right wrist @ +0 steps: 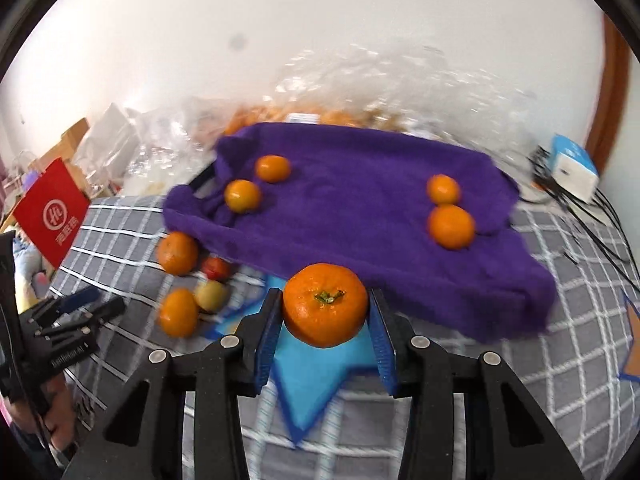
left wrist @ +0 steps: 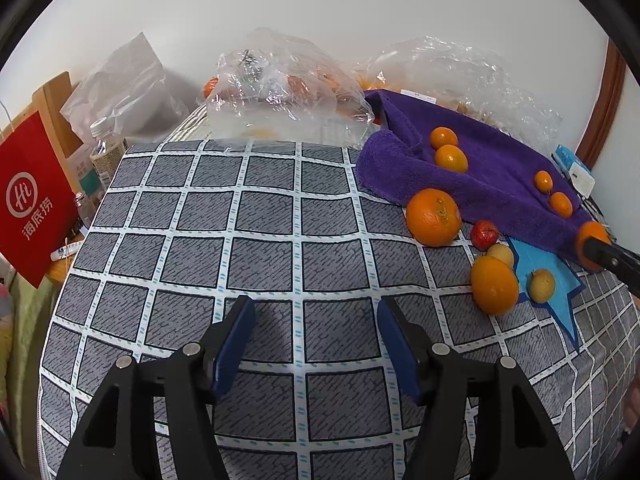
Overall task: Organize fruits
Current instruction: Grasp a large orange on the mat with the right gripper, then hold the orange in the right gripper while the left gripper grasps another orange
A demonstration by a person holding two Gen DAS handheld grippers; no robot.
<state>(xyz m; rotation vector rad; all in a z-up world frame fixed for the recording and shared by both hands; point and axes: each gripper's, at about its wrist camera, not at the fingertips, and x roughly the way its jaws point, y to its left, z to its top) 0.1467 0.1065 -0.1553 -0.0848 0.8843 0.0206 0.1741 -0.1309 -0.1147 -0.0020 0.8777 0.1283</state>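
Observation:
My right gripper (right wrist: 324, 294) is shut on an orange mandarin (right wrist: 325, 312), held just above a blue star-shaped mat (right wrist: 312, 384) at the near edge of a purple towel (right wrist: 360, 208). Several small mandarins lie on the towel, two at its left (right wrist: 242, 195) and two at its right (right wrist: 451, 226). Left of the towel sit a big orange (left wrist: 433, 217), a second orange (left wrist: 495, 286), a red fruit (left wrist: 485, 235) and two yellowish fruits (left wrist: 541, 285). My left gripper (left wrist: 315, 304) stands open over the checked cloth with nothing between its fingers.
A grey checked cloth (left wrist: 240, 220) covers the surface. Clear plastic bags (left wrist: 280, 84) with more fruit lie behind the towel. A red paper bag (left wrist: 32, 200) and a bottle (left wrist: 106, 148) stand off the left edge. A white box (right wrist: 572, 164) with cables sits at the far right.

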